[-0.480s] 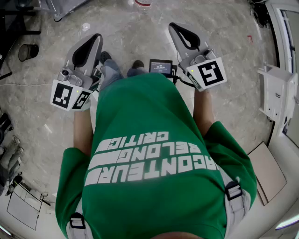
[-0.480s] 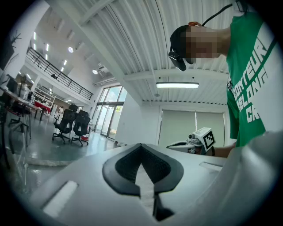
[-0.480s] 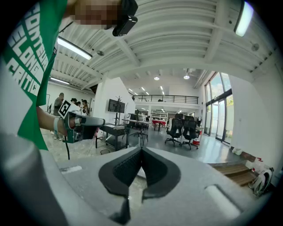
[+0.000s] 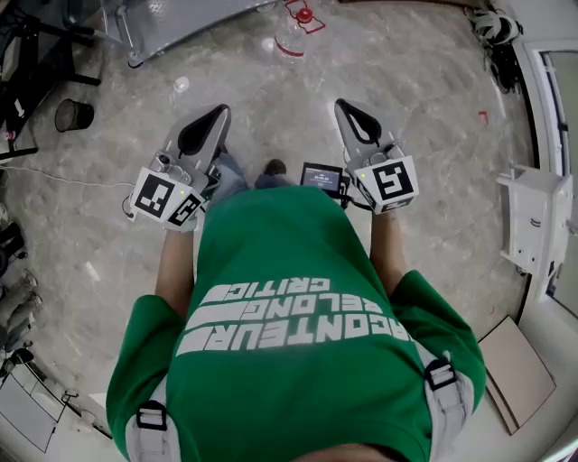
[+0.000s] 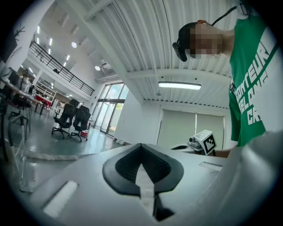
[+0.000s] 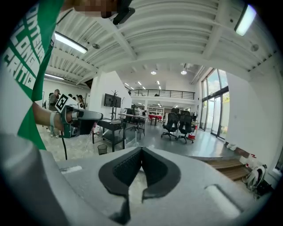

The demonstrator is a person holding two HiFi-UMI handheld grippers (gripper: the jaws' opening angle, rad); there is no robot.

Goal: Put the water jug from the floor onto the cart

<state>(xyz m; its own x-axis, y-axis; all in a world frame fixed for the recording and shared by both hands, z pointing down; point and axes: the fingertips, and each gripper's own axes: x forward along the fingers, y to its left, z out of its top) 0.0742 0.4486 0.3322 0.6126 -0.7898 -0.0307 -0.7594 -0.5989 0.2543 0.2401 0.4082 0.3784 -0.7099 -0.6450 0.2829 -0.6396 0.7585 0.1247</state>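
Note:
The water jug (image 4: 291,38), clear with a red cap, stands on the marble floor at the top of the head view, ahead of both grippers. The grey metal cart (image 4: 176,20) lies to its left at the top edge. My left gripper (image 4: 221,110) is held level at chest height, jaws shut with nothing between them; its pads (image 5: 128,165) meet in the left gripper view. My right gripper (image 4: 342,105) points slightly down, shut and empty too, pads (image 6: 154,170) together. Both are well short of the jug. Each gripper view shows the other gripper: the right gripper (image 5: 201,142) and the left gripper (image 6: 79,117).
A black bin (image 4: 68,115) stands at the left and a white cabinet (image 4: 533,217) at the right. A small screen device (image 4: 323,177) hangs at the person's chest. Office chairs (image 6: 179,126) and a dark table (image 6: 110,126) stand further off in the hall.
The view has shifted forward: the jug and cart have come further into view at the top. Both grippers sit a little closer together and still shut.

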